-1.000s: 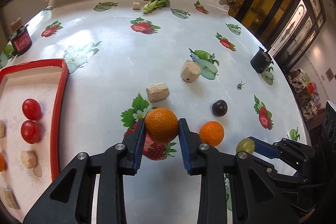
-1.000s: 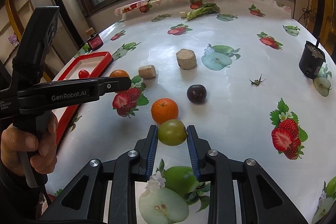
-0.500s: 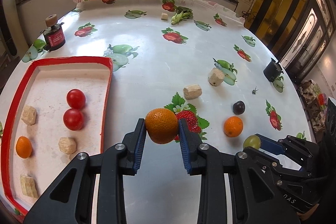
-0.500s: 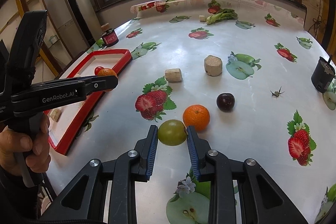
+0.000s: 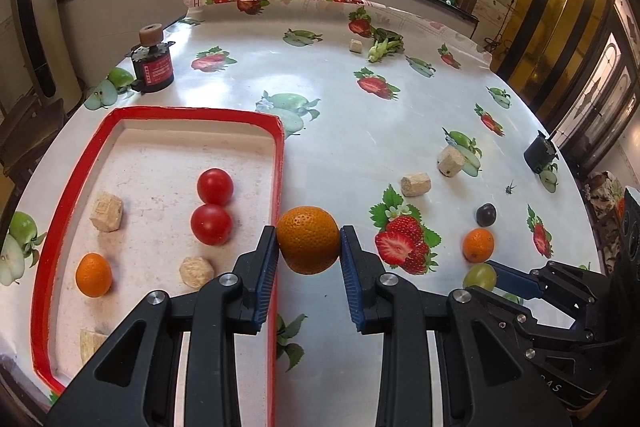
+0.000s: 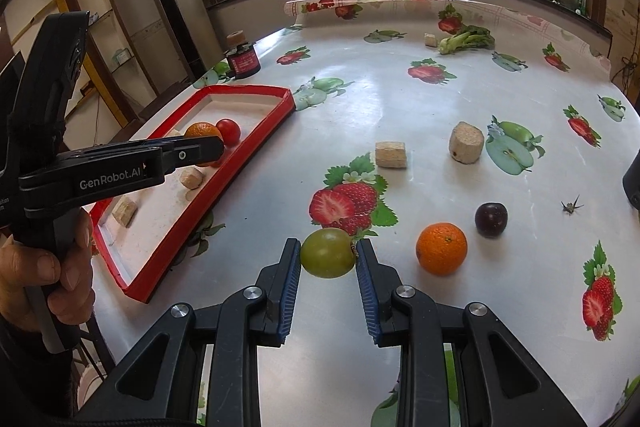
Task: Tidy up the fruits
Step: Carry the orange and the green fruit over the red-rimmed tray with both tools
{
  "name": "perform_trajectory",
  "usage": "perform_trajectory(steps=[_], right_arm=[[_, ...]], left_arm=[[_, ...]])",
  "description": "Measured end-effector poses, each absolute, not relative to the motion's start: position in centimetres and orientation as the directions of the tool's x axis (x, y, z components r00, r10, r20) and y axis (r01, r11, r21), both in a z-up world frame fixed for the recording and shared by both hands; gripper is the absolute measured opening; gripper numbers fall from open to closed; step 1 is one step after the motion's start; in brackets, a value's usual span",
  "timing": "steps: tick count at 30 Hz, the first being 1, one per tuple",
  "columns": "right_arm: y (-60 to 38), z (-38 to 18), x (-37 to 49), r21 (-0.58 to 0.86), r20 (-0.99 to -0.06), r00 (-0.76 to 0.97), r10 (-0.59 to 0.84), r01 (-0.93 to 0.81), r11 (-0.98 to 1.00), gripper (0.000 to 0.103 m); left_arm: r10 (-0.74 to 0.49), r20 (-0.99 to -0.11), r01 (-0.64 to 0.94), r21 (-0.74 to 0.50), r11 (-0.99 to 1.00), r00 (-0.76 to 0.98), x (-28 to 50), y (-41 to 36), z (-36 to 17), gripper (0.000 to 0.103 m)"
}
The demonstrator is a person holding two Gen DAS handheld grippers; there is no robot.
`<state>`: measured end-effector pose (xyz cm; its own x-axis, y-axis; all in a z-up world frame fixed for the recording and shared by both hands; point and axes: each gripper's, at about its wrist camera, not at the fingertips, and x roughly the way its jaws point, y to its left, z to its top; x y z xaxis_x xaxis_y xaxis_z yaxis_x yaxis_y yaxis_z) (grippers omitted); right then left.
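My left gripper is shut on an orange and holds it in the air over the right rim of the red tray. The tray holds two tomatoes, a small orange and several tan blocks. My right gripper is shut on a green plum above the table; it also shows in the left wrist view. A second orange and a dark plum lie on the table to its right. The left gripper shows in the right wrist view over the tray.
Two tan blocks lie mid-table. A red jar stands behind the tray. A black pot sits at the right edge. A leafy vegetable lies at the far side. A small insect-like thing lies near the dark plum.
My left gripper has lifted the orange and carried it left, from above the strawberry print to over the tray's right rim. My right gripper has risen slightly with the green plum.
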<state>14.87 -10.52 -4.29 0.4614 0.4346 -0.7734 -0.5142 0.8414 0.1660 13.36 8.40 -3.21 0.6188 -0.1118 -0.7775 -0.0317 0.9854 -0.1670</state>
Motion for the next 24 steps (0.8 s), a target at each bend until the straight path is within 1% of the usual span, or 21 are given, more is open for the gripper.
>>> perform_trajectory(steps=[24], right_arm=[[-3.6,-3.3,17.5,0.178,-0.765,0.416,0.492,-0.598,0.782,0.029]], left_arm=[[-0.012,-0.779,-0.143,-0.130,0.981,0.627,13.6,14.8,-3.3,0.028]])
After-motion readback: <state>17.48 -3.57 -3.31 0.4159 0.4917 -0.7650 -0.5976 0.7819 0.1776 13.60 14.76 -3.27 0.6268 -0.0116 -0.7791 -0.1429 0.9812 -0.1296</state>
